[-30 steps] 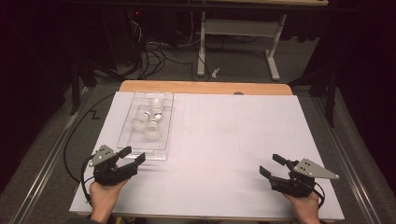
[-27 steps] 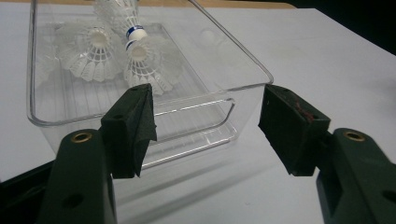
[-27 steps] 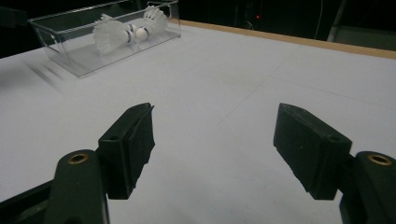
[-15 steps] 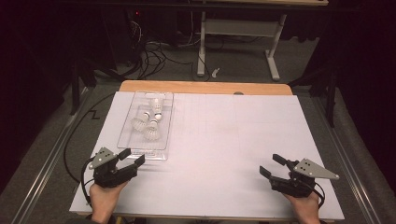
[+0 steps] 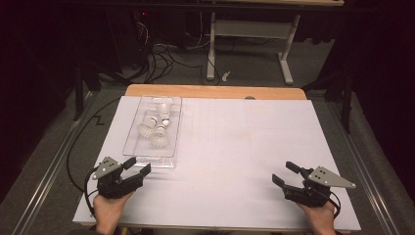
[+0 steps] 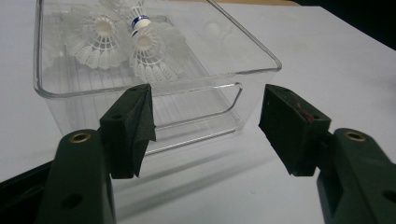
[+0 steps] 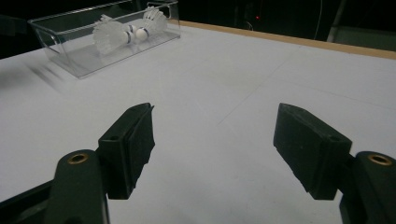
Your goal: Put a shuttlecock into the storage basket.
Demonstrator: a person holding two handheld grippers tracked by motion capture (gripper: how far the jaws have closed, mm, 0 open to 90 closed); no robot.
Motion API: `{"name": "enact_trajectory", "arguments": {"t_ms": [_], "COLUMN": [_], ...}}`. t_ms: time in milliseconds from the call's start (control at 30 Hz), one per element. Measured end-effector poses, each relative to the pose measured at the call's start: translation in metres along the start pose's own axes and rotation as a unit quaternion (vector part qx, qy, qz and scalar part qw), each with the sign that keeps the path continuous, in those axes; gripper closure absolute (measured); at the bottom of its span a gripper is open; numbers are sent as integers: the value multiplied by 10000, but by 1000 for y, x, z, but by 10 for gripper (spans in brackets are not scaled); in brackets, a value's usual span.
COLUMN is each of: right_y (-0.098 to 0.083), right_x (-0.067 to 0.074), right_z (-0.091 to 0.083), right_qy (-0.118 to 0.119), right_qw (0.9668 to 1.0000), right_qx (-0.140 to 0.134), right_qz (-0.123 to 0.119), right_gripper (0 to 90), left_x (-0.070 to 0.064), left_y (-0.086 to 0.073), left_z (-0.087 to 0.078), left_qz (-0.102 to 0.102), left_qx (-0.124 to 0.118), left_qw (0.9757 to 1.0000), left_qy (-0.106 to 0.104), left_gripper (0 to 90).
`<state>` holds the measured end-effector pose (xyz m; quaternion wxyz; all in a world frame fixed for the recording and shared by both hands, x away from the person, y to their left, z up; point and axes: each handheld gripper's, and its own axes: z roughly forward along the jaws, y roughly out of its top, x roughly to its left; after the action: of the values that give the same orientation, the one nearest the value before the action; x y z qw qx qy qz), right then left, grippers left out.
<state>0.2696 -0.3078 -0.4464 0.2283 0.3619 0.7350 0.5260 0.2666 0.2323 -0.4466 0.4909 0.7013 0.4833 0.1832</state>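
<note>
Room: dark all round, cables and a white frame on the floor beyond the far edge.
Bench point(image 5: 230, 147): white sheet over a wooden top, bare apart from one clear box, so I have open ground to work on.
Box point(image 5: 147, 147): clear plastic, long and shallow, at the left side, its near end turned to my left gripper; the see-through walls let me judge what lies inside before I reach in.
Shuttlecocks point(image 5: 155, 128): three as far as I can tell, white, lying on their sides in the far half of the box, touching one another; one has a blue band at its cork. In the left gripper view point(image 6: 116, 39) they sit well behind the near wall.
Left gripper point(image 5: 137, 167): low at the near left edge, aimed straight at the box's near end, just short of it; my fingers point(image 6: 128, 126) stand apart with nothing between them, the near wall framed in the gap.
Right gripper point(image 5: 285, 172): near right edge, well apart from the box, fingers point(image 7: 130, 140) spread wide and empty, pointing across the bare sheet toward the box point(image 7: 100, 37).
Step, as I judge it: the start, with the left gripper placed for the first reach.
Risk: feathers are light and crush easily, so a soft grip at the cork looks wiser.
</note>
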Motion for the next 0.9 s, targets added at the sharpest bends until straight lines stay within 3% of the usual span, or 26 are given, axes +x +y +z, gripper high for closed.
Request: {"name": "enact_trajectory", "arguments": {"t_ms": [900], "right_y": [0], "right_x": [0], "right_z": [-2], "right_qy": [11], "right_qw": [10000], "right_qx": [-46], "right_qz": [47], "right_gripper": [292], "left_x": [0], "left_y": [-4], "left_z": [0], "left_qz": [17], "left_qx": [12], "left_qw": [10000], "left_qy": [-2], "left_gripper": [359]}}
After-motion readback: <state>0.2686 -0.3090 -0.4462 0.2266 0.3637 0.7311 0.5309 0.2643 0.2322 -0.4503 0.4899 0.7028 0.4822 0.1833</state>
